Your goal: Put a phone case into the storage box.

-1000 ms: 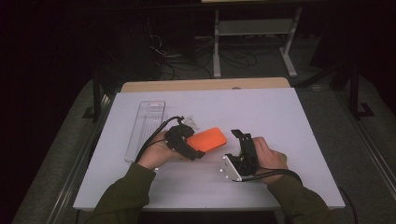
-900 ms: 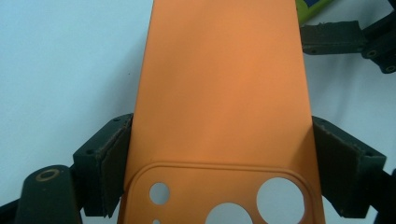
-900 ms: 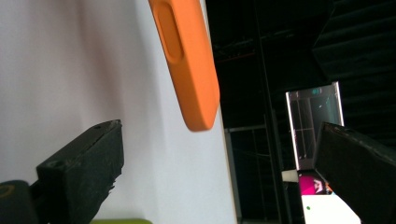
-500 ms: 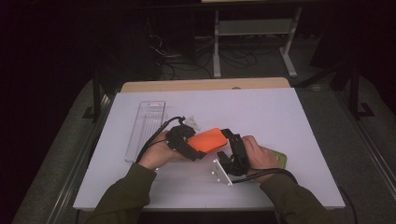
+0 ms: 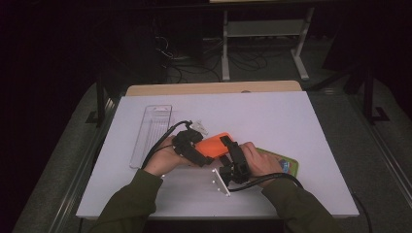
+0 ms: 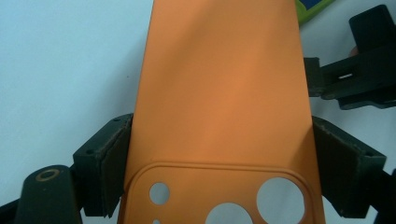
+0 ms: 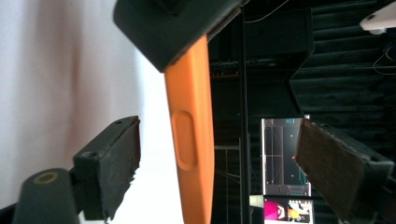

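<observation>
While the left gripper (image 5: pixel 200 153) is clamped on the orange phone case (image 6: pixel 224 107) above the white table (image 5: pixel 301 121), the right gripper (image 7: pixel 210 163) has 2 jaws apart around its edge, just been closing, not touching yet.

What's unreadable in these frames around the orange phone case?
- Orange silicone phone case: high view, middle covered by both grippers.
- Camera-cutout end: left gripper view, cut off by the bottom edge.
- Green flat card: high view, mostly under the right hand; print too small.
</observation>
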